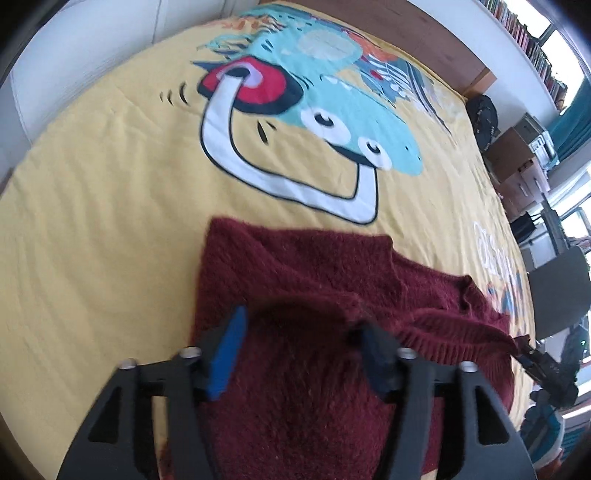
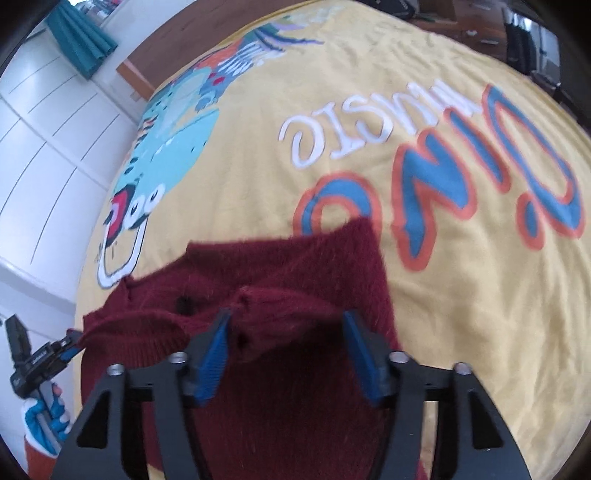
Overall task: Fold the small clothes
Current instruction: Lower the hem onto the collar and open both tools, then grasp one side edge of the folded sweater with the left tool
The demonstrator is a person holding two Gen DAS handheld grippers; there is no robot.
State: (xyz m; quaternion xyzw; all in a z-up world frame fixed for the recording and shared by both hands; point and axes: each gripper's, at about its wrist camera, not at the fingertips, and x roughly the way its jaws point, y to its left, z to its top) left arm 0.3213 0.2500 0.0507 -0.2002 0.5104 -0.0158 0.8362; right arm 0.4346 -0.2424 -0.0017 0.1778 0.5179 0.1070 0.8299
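Note:
A dark red fuzzy knit sweater [image 1: 295, 280] lies on the yellow printed bedspread [image 1: 92, 192]. My left gripper [image 1: 301, 347] hovers over its near part with jaws wide apart and nothing between the blue pads. In the right wrist view the same sweater [image 2: 295, 273] lies rumpled, with a folded ribbed cuff between the fingers. My right gripper [image 2: 288, 350] is open just above it. The right gripper shows at the sweater's right edge in the left wrist view [image 1: 543, 365]; the left gripper shows at the sweater's left edge in the right wrist view [image 2: 44, 354].
The bedspread carries a dinosaur print [image 1: 332, 110] and large letters [image 2: 443, 173]. A wooden headboard [image 1: 406, 29] runs behind the bed. Boxes and a dark bag [image 1: 517, 140] stand beside the bed. White cupboard doors [image 2: 48, 155] flank the other side.

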